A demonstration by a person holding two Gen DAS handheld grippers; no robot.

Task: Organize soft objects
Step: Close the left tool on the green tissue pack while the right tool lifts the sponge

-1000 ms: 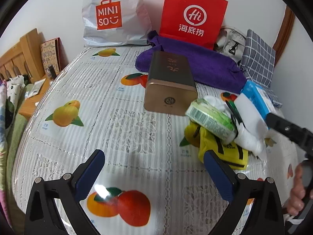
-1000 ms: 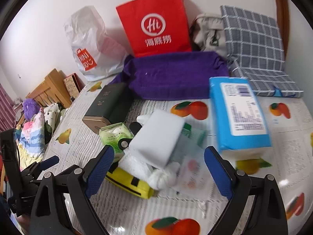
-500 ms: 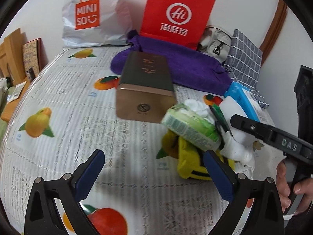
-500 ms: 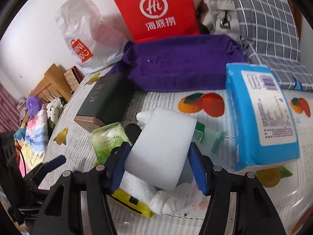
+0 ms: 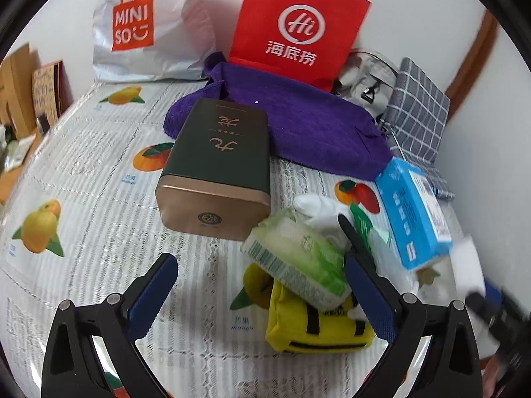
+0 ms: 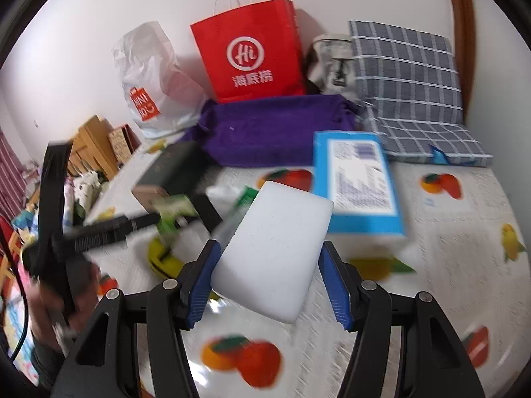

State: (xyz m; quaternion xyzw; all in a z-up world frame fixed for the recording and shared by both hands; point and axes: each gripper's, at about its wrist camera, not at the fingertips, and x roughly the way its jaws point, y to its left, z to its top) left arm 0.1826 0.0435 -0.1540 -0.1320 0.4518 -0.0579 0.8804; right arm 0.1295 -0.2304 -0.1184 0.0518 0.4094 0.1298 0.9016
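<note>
Up close, the left wrist view shows the left gripper [image 5: 259, 293] with fingers spread wide and empty above the bed [image 5: 83, 179], near a green wipes pack [image 5: 295, 258] lying on a yellow pouch [image 5: 315, 328]. Only the right wrist view shows the right gripper [image 6: 267, 282] clenched on a white sponge [image 6: 275, 252], lifted off the bed.

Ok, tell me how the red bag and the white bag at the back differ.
The red bag is stiff paper and stands upright with crisp edges; the white bag is thin crinkled plastic and slumps. The red bag has white rope handles and a round white logo; the white bag bears an orange-red logo. Both stand against the wall behind the purple towel.
</note>
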